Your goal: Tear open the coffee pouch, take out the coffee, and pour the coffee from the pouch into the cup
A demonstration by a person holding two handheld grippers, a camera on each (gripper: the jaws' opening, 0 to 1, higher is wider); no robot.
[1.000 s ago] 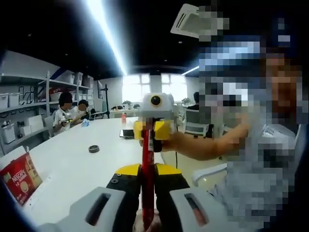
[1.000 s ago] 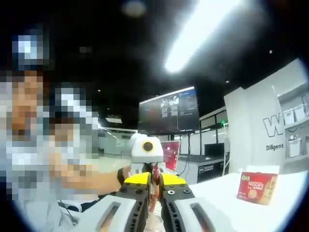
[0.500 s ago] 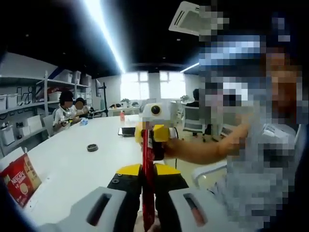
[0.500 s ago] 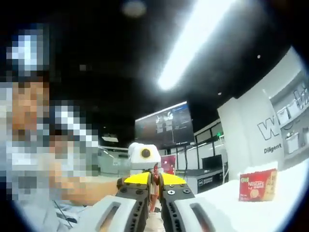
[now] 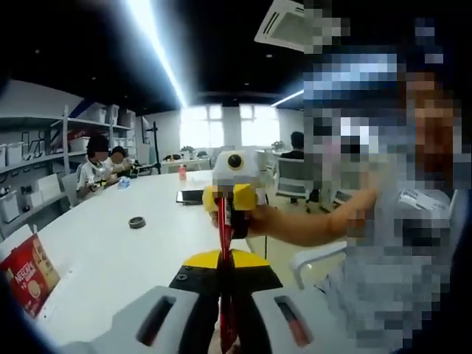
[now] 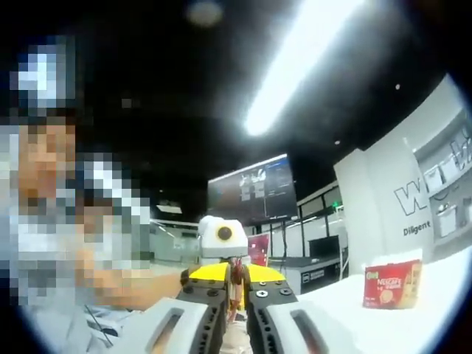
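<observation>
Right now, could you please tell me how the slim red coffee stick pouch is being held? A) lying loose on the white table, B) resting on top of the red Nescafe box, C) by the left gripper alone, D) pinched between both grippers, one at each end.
D: the left gripper and the right gripper each clamp an end of the slim red coffee stick pouch held in the air between them.

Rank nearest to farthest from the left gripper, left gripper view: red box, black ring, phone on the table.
1. Red box, far left, by the near table edge.
2. Black ring, mid-table, left of the left gripper.
3. Phone, farther up the table.
</observation>
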